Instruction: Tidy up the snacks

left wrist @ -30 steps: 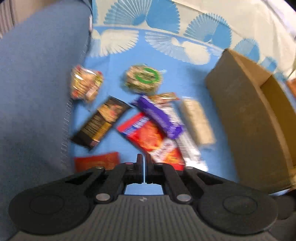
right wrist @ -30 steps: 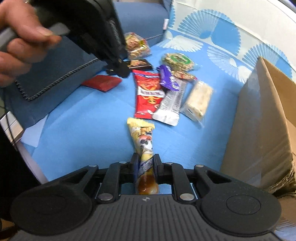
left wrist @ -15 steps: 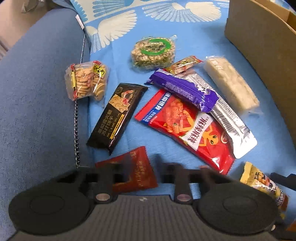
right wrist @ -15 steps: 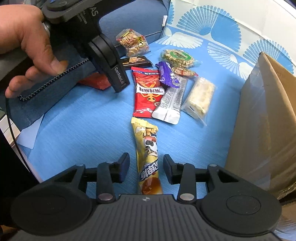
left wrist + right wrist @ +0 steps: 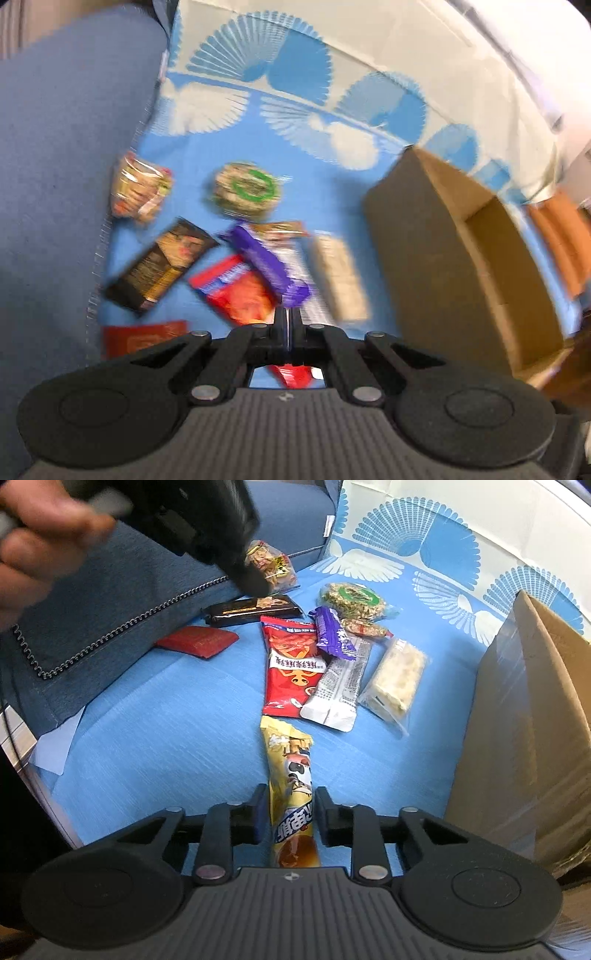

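A yellow snack bar lies on the blue cloth between the jaws of my right gripper. The jaws are closing, the pads stand just off the wrapper and do not pinch it. My left gripper is shut with nothing in it, hovering over a red chip packet; the view is blurred. In the right wrist view a hand holds that left gripper above a black packet. A cardboard box stands open at the right.
Further snacks lie in a cluster: purple bar, silver packet, pale rice bar, round green-labelled cake, biscuit bag, small dark red packet. A blue cushion borders the left.
My right jaws let go of the yellow bar, spread wide, then narrowed around it again. The left gripper dipped toward the dark red packet, then lifted back, shut and holding nothing.
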Demonstrator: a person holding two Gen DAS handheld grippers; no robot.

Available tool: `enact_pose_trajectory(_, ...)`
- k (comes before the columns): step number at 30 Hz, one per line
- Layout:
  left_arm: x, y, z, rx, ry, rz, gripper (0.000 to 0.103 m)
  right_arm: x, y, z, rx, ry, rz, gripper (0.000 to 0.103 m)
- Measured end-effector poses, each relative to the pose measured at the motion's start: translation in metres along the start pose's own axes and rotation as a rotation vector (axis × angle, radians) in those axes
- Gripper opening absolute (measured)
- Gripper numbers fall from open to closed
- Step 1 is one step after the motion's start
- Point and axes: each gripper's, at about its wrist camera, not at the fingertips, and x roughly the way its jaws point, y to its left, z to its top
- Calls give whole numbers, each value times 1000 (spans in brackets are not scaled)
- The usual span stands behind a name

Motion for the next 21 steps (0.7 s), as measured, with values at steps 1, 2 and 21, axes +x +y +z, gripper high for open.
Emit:
enact_pose_trajectory(1,1,-4,0,14,3,30,0,0,-1,0,5,-1,0,25)
enact_pose_trajectory(2,2,-7,-2,46,11,93,0,0,-1,0,8,0,0,25)
enact_pose_trajectory(21,87,-42,-44,713,261,701,17,2,-1,0,-2,9,18,30)
